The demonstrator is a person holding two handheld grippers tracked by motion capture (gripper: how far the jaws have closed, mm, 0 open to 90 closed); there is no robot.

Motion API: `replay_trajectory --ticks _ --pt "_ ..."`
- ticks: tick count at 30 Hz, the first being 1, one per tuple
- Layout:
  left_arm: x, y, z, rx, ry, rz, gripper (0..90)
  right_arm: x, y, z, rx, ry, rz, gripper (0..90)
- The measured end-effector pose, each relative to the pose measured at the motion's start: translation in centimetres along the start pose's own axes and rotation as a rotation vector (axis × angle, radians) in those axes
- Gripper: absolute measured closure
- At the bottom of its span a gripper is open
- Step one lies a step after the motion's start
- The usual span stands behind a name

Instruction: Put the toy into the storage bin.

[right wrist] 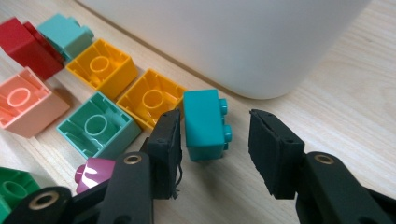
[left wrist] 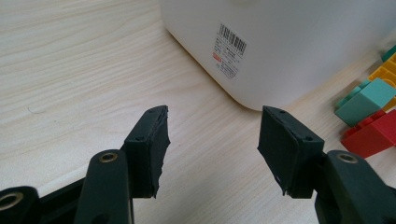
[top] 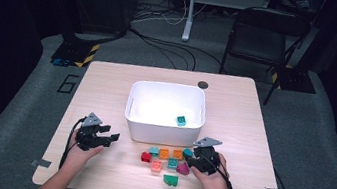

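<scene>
Each black hand-held gripper (top: 110, 138) has ribbed pads, brass-ringed screws and a grey plate.

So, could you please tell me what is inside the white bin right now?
One teal brick lies on the floor of the white bin, near its right front corner. The near wall hides the front strip of that floor.

High view: light is coming from above, pooling on the table (top: 235, 109) and blowing out the white bin (top: 162, 124); the room around it is falling into near-black, and the frame is looking soft and low in detail. Left gripper view: even light, wood grain staying sharp, the bin's wall glaring near white, and the near jaws going soft. Right gripper view: the bricks (right wrist: 154, 98) are casting short soft shadows, the teal brick (right wrist: 203, 123) is in focus, and the jaws are blurring at the bottom edge.
</scene>
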State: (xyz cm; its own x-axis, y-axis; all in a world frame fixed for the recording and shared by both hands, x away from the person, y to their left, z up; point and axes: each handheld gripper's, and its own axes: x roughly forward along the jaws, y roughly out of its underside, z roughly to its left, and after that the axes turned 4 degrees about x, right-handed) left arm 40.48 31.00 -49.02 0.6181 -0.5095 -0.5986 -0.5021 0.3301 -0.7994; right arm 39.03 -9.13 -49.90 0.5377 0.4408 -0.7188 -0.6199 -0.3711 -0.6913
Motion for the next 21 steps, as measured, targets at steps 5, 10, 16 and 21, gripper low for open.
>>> replay_trajectory --ticks 5,10,16,21 --pt "0.0 0.0 0.0 0.001 -0.001 0.001 42.5 0.5 -0.1 0.4 -0.039 0.007 0.012 58.9" --pt "-0.1 0.0 0.1 -0.001 0.0 0.0 42.5 0.9 0.0 0.3 -0.042 -0.006 0.04 66.4" --pt "0.0 0.1 0.1 -0.002 0.0 0.004 42.5 0.6 -0.2 0.4 -0.051 -0.009 0.039 66.8" --pt "0.0 0.1 0.1 -0.005 0.0 0.003 42.5 -0.1 -0.5 0.5 -0.053 -0.028 0.033 66.9"
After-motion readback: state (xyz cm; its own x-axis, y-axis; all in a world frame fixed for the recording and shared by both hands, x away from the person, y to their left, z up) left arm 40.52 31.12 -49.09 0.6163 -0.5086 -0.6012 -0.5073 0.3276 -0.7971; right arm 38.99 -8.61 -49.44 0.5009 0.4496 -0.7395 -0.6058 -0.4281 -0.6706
